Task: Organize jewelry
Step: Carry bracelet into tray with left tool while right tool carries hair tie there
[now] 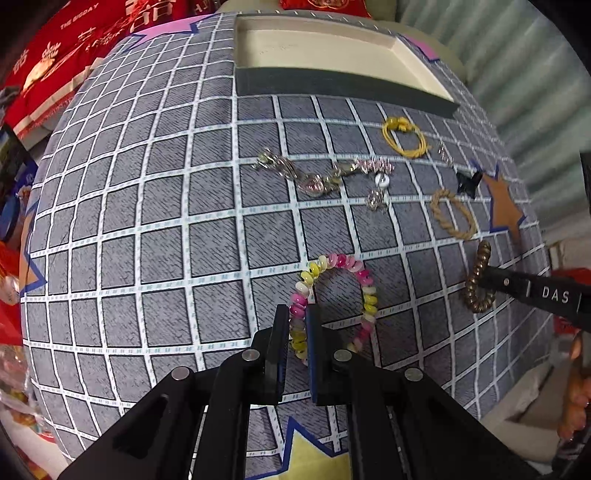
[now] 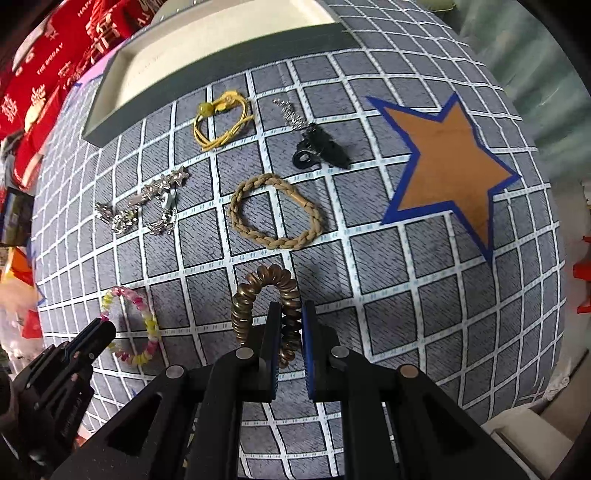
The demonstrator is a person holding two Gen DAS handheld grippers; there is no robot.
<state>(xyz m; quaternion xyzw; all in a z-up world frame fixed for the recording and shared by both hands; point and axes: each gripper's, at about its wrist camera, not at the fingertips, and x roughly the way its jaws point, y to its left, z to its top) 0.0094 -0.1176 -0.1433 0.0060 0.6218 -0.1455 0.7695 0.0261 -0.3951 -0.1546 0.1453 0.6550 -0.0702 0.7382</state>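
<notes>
Left wrist view: left gripper pinches the pink-yellow spiral coil bracelet; right gripper apparently clamps the bronze spiral coil hair tie, likely bound for the cream-lined open box.

My table wears a grey cloth with a white grid. Paper stars edged in blue lie on it: a brown star at the right, a yellow star at the near edge, a pink star at the far left corner. Red banners with white lettering sit beyond the table's far left.
</notes>
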